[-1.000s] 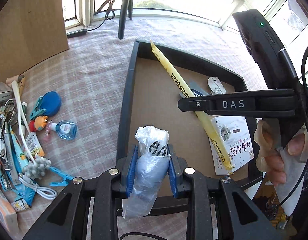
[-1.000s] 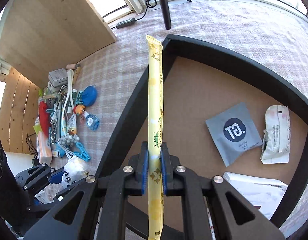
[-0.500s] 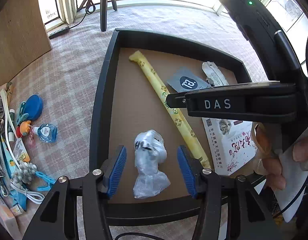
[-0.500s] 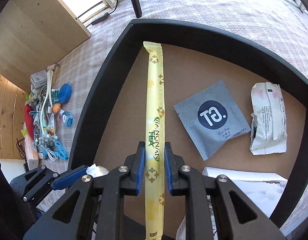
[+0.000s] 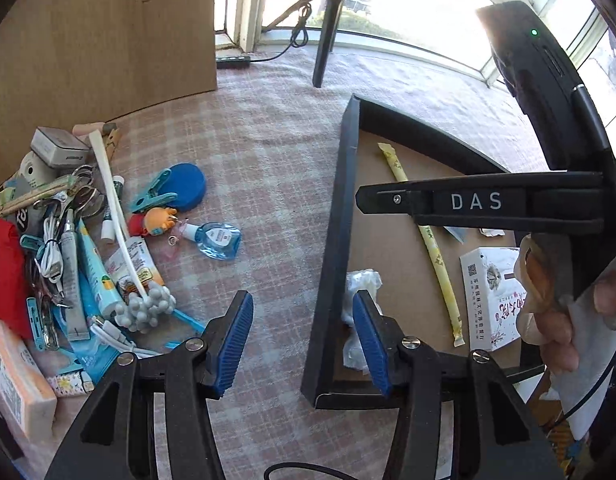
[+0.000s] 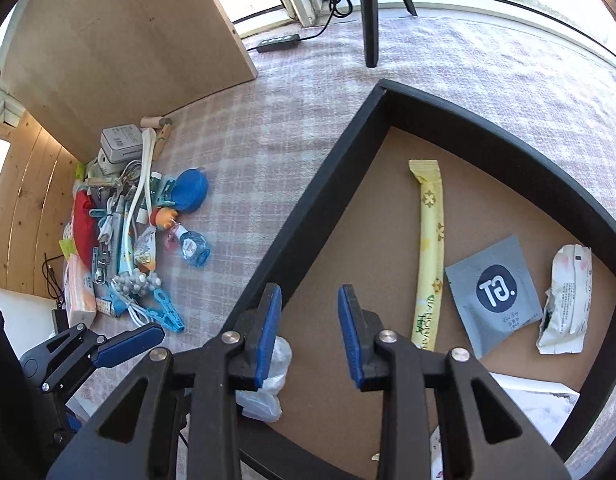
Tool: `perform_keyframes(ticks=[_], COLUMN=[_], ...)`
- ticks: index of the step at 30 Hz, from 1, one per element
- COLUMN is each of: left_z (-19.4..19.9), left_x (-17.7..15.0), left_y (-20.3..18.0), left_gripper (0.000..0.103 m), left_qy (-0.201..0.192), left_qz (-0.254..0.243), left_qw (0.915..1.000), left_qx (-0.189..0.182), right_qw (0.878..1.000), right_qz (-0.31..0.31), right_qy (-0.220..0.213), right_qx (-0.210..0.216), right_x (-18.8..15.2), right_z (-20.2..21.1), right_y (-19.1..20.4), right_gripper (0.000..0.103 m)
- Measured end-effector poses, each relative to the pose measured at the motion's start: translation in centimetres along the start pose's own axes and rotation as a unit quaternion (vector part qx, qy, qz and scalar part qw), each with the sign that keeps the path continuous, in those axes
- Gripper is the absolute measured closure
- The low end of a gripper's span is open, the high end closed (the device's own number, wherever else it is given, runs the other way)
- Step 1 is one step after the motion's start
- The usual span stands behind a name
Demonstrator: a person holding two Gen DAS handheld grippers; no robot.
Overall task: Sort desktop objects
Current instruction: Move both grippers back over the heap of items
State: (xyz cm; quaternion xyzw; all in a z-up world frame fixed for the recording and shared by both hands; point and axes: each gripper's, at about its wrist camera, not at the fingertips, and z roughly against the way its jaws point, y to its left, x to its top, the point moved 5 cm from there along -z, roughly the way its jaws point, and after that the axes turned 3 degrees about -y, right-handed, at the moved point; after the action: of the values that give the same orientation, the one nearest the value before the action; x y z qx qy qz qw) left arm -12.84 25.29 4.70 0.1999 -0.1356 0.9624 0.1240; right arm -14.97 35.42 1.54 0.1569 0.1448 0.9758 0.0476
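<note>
The black tray [image 5: 335, 240] [image 6: 328, 184] holds a yellow tea stick [image 5: 436, 248] [image 6: 430, 240], a crumpled clear plastic bag [image 5: 362, 280] [image 6: 268, 384], a grey sachet [image 6: 494, 292], a torn white wrapper [image 6: 566, 296] and a white box [image 5: 492, 296]. My left gripper [image 5: 304, 328] straddles the tray's left wall. It is open with nothing gripped and its jaws are closing slightly. One of its blue pads [image 6: 128, 342] shows in the right wrist view. My right gripper [image 6: 308, 312] hangs over the tray's near left corner. Its jaws are opening, with nothing between them.
A pile of small items [image 5: 88, 240] [image 6: 128, 232] lies on the checked cloth left of the tray: clips, tubes, cables, a blue bottle. A wooden board [image 5: 108, 32] stands behind it. A tripod leg [image 6: 368, 12] and power strip [image 6: 278, 42] are at the back. A hand [image 5: 548, 312] holds the right gripper.
The left gripper let go of the plastic bag and the right let go of the tea stick; both lie in the tray. Both grippers opened and shifted left toward the tray's wall.
</note>
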Motion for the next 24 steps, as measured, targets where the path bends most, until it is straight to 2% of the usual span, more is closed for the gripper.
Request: perform_keyframes(ticks=[5,11,18,20,22,24], left_z=[0.5,0.5,-0.6,-1.1,-1.7,-2.2], left_x=[-0.1,0.3,1.0,1.1,1.2,1.3], left_y=[5.4,9.8,11.1,11.1,11.2,11.5], left_gripper=[0.054,0.054,0.054,0.054,0.06,0.061], left_qy=[-0.008,-0.012,-0.007,-0.004,-0.001,0.002], left_qz=[0.067,0.13,0.142,0.143,0.144,0.148], left_qw=[0.9977,0.9912,0.9893,0.9892,0.989,0.9884], left_qx=[0.004,-0.022,-0.031,-0.033,-0.034,-0.035], right_qw=[0.999,0.995,0.989,0.988,0.987,0.987], right_qz=[0.039,0.075,0.111,0.115,0.113,0.111], right_qy=[0.001,0.027,0.072,0.08,0.088,0.095], right_qx=[0.018,0.055,0.065,0.063,0.067,0.07], right_x=[2.1,5.3,6.7,6.8,6.9,7.0], right_z=[-1.1,-3.8,-8.6,-9.7,-10.6,-11.2], right_y=[4.9,11.3,16.7,17.4,17.8,18.0], right_gripper=[0.074,0.074,0.074,0.074,0.074,0.074])
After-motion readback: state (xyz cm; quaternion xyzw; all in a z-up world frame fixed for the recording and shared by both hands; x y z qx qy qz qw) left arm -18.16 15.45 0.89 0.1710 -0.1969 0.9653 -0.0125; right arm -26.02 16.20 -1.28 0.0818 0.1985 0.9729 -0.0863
